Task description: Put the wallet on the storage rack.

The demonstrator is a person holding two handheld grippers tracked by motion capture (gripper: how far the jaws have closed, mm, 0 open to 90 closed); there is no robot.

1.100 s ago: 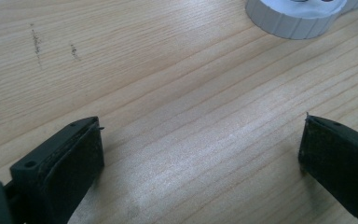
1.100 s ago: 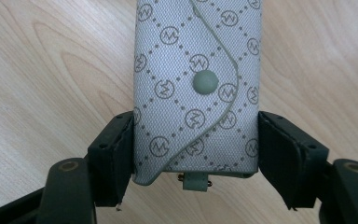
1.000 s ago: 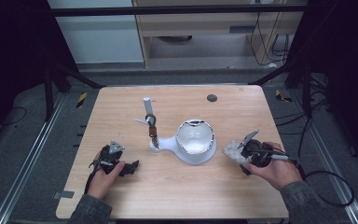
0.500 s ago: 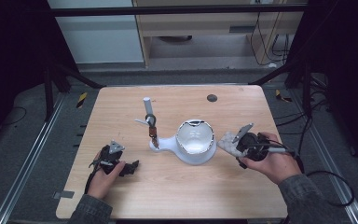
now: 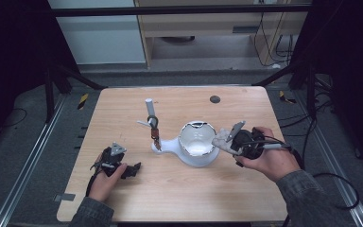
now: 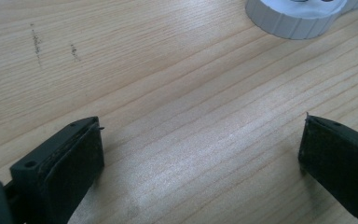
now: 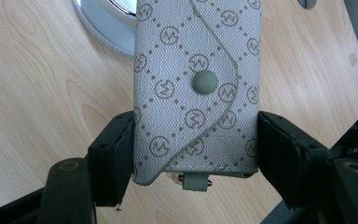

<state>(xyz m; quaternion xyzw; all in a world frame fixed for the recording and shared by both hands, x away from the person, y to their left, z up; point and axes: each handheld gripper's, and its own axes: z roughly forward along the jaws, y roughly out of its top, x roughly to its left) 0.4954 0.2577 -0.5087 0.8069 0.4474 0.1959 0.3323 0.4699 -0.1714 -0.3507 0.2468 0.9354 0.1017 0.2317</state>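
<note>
Right gripper view gives the best look at the pouch (image 7: 196,88): a small flat case of woven grey fabric, printed all over with a diamond grid of dots and little round monogram marks, with a curved flap held by a matte grey-green snap button and a short tab with a bit of metal poking out of its bottom edge. The right gripper (image 7: 196,154) has its two black rubbery jaws pinched on the pouch's two long sides, so it's held off the wood. From the high view the pouch (image 5: 221,138) sits in the right gripper (image 5: 229,139) just at the right rim of the white bowl (image 5: 197,142), over the right half of the table (image 5: 246,198), which is light wood with clear grain. The bowl is glossy, round and deep with a thin dark line on its rim, standing on a white, smooth-looking base (image 5: 168,145) that runs out to the left. Beside that stands a thin post (image 5: 150,113) with a white cap and some dark bits clipped on, too small to make out. The left gripper (image 5: 131,169) rests near the table's front left, jaws spread wide with only bare wood between them, and the base's ribbed white edge (image 6: 294,18) shows beyond.
</note>
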